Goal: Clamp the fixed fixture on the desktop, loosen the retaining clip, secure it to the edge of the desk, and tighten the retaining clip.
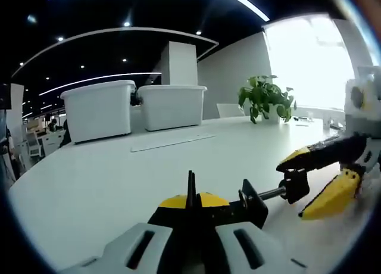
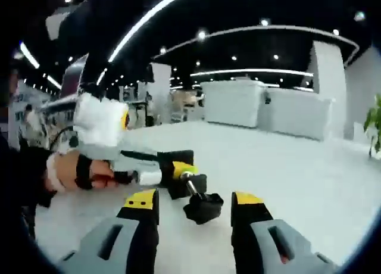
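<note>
A black and yellow clamp fixture (image 1: 205, 205) lies low on the white desk (image 1: 89, 178). My left gripper (image 1: 191, 217) is shut on its body. A metal screw runs right from it to a black knob (image 1: 294, 187). My right gripper (image 1: 293, 189) comes in from the right, its yellow-tipped jaws spread above and below the knob. In the right gripper view, my right gripper (image 2: 194, 199) is open, with the knob (image 2: 202, 207) in the gap and touching neither jaw. Beyond it, a gloved hand (image 2: 77, 173) holds my left gripper (image 2: 143, 170) on the fixture (image 2: 181, 167).
Two white storage bins (image 1: 98, 110) (image 1: 172, 104) stand at the far side of the desk. A flat strip (image 1: 172, 143) lies in front of them. A potted plant (image 1: 265, 98) stands at the back right by a bright window.
</note>
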The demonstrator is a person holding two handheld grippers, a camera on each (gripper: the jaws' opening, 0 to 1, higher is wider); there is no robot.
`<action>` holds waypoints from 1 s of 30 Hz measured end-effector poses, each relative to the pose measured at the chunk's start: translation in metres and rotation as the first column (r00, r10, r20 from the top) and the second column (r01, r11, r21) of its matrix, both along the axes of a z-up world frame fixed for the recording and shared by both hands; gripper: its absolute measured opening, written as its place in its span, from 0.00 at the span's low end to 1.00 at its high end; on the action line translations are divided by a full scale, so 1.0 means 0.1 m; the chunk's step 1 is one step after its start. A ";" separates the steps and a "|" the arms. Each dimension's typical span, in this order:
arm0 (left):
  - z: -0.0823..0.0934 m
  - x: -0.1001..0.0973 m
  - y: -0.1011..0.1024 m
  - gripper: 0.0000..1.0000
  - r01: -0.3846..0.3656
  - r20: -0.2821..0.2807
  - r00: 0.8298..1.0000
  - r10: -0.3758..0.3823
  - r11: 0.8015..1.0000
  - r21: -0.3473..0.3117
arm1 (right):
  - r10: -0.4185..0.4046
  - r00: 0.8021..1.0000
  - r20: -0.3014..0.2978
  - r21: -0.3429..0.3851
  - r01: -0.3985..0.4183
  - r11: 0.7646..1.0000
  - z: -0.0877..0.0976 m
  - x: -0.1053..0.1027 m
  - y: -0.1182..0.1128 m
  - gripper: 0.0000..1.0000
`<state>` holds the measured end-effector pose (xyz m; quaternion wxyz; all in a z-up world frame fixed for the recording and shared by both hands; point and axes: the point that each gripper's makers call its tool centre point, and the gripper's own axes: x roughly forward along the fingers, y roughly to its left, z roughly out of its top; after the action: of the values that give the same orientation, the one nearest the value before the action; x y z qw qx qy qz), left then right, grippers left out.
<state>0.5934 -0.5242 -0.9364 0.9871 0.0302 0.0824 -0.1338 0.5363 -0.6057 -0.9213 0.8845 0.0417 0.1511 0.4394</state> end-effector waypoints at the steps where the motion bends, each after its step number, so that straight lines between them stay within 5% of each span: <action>1: 0.00 -0.01 -0.01 0.04 0.002 0.002 1.000 -0.002 1.000 0.005 | -0.024 0.998 -0.055 0.055 0.027 0.998 0.01 0.05 -0.03 0.28; 4: 0.00 -0.02 -0.02 0.04 0.003 0.001 1.000 -0.003 1.000 0.003 | -0.066 0.966 -0.249 0.172 0.111 0.979 -0.04 0.19 -0.14 0.28; 6: 0.00 -0.02 -0.01 0.04 0.003 0.001 1.000 -0.003 1.000 0.002 | -0.022 0.930 -0.367 0.225 0.112 0.968 -0.11 0.17 -0.12 0.27; 7: 0.00 -0.02 -0.01 0.04 0.002 0.001 1.000 -0.002 1.000 0.002 | -0.004 0.896 -0.445 0.246 0.126 0.961 -0.16 0.13 -0.10 0.26; 9: 0.00 -0.02 -0.01 0.04 0.002 0.001 1.000 -0.002 1.000 0.003 | 0.000 0.874 -0.486 0.287 0.159 0.945 -0.12 0.17 -0.11 0.25; 13: -0.01 -0.01 -0.01 0.04 0.003 0.000 1.000 -0.003 1.000 0.003 | 0.006 0.878 -0.478 0.289 0.151 0.945 -0.09 0.14 -0.10 0.25; 16: 0.00 -0.04 -0.03 0.04 0.004 0.001 1.000 -0.004 1.000 0.002 | -0.015 0.925 -0.380 0.220 0.106 0.970 -0.09 0.06 -0.07 0.24; 18: 0.00 -0.04 -0.02 0.04 0.004 0.001 1.000 -0.004 1.000 0.003 | -0.028 0.976 -0.214 0.131 0.057 0.990 -0.05 0.01 -0.05 0.23; 21: 0.00 -0.05 -0.03 0.04 0.002 0.001 1.000 -0.002 1.000 0.004 | -0.021 0.999 0.028 -0.005 0.021 1.000 -0.01 -0.03 -0.02 0.22; 23: 0.00 -0.04 -0.02 0.04 0.001 0.001 1.000 -0.001 1.000 0.005 | -0.001 0.979 0.202 -0.103 0.023 0.994 0.02 -0.04 0.00 0.22; 25: 0.00 -0.03 -0.02 0.04 0.002 0.001 1.000 -0.002 1.000 0.003 | 0.040 0.930 0.366 -0.190 0.032 0.981 0.05 -0.07 0.02 0.22; 27: 0.01 -0.03 -0.03 0.04 0.002 0.001 1.000 -0.002 1.000 0.004 | 0.059 0.895 0.442 -0.234 0.052 0.971 0.05 -0.12 0.03 0.22; 30: 0.01 -0.05 -0.04 0.04 0.001 0.002 1.000 -0.001 1.000 0.005 | 0.118 0.806 0.580 -0.327 0.098 0.940 0.06 -0.07 0.01 0.22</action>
<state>0.5885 -0.5284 -0.9353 0.9870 0.0329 0.0820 -0.1342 0.5290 -0.6051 -0.9150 0.8783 -0.2520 -0.0577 0.4021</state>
